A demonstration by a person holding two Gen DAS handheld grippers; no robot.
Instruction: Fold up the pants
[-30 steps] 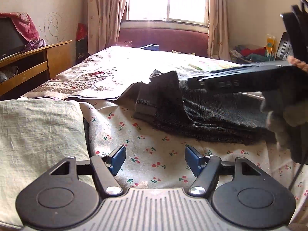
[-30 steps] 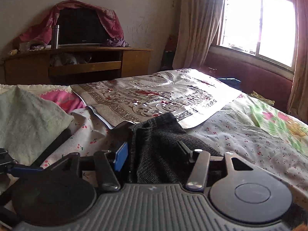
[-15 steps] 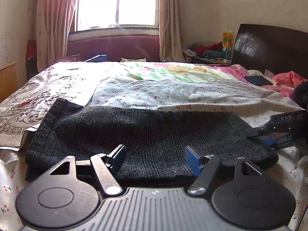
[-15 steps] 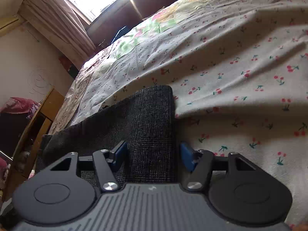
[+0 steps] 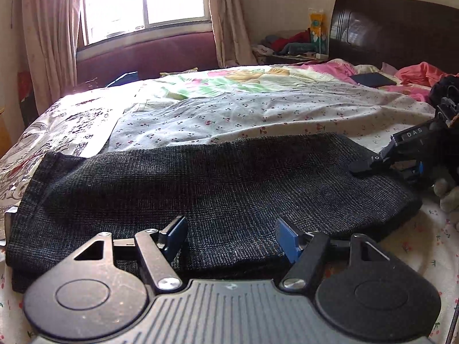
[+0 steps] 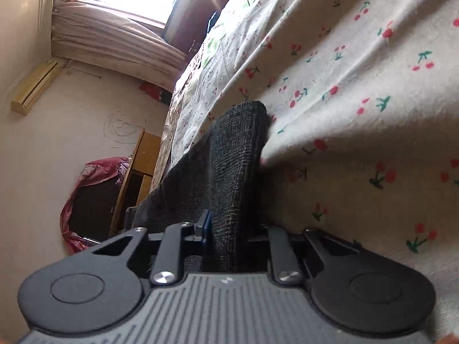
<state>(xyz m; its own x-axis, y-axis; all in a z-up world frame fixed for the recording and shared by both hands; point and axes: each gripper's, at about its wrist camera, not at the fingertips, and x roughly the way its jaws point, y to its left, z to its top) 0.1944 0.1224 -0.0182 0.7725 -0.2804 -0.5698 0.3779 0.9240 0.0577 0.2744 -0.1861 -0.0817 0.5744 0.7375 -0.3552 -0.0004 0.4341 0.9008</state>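
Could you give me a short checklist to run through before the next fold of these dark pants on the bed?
1. Right gripper has cloth between its jaws: ok, they are closing on the right end of the dark pants.
2. Right grip is firm enough to lift: cannot tell.
3. Left gripper is ready to grasp: ok, its jaws are open over the near edge, holding nothing.
4. Pants lie flat as one long band: ok, only slight wrinkles show.
5. Landing space on the cherry-print sheet beyond the pants: ok, bare.
6. Left end is free of the patterned cover: cannot tell.
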